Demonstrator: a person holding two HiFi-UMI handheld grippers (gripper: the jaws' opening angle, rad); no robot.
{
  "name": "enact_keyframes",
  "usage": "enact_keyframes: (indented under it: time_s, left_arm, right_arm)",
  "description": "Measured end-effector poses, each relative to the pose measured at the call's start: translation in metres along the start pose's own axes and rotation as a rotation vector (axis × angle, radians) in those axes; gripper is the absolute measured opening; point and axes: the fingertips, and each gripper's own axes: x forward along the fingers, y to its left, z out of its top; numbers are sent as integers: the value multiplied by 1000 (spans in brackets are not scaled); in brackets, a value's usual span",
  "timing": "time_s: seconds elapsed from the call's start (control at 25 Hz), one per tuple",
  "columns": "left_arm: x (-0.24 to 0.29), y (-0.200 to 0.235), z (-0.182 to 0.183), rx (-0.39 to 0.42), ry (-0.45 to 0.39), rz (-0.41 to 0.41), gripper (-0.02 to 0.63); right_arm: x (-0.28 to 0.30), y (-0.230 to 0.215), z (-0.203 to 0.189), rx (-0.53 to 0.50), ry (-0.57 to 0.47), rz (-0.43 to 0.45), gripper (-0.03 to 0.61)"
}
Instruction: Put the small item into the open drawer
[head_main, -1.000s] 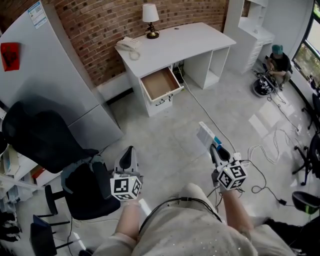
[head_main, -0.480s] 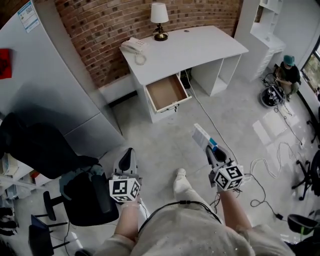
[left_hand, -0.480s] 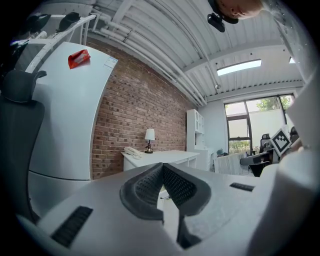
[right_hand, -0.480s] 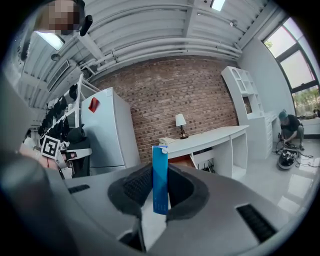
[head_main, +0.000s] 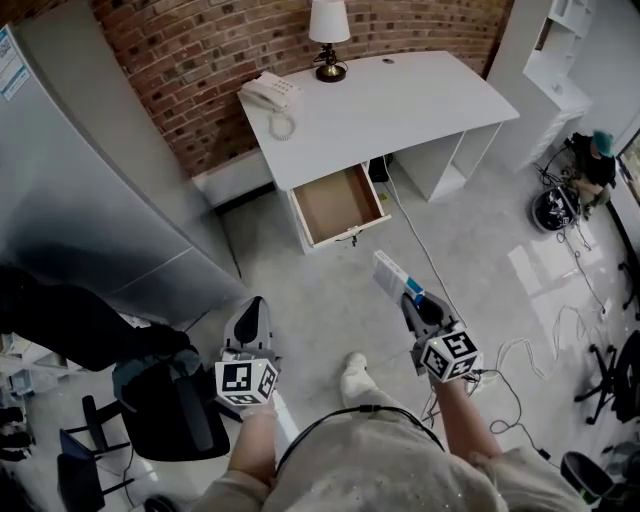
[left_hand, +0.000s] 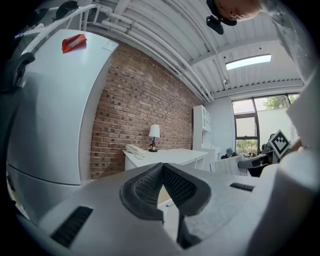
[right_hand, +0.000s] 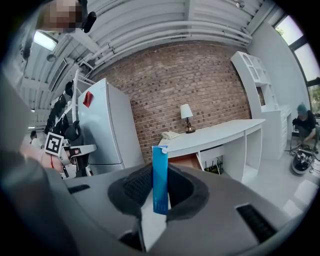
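1. small item (head_main: 392, 276): thin flat box, white broad face, blue narrow edge (right_hand: 160, 178). Stands on edge, clamped between the pads of the right tool (head_main: 413, 302), its far end sticking out past the tips. Held in the air over the floor, well apart from the drawer, far end aimed roughly its way.
2. drawer (head_main: 340, 204): pulled out, open, under the left part of the white surface in the head view. White front, brown bottom showing.

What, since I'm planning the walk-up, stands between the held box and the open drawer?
Nothing visible does. Only bare floor lies between the box clamped in the right gripper and the open drawer under the desk.
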Motion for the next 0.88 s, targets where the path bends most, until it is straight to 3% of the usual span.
enact_keyframes:
  time_s: [0.44,0.88]
  left_arm:
    - [80,11,-18,-22,42,39,5]
    - [119,17,-53,-39,113,26,5]
  right_arm:
    - [82,-44,5,-7,66,87,72]
    - [147,-51,-18,17,136,168,72]
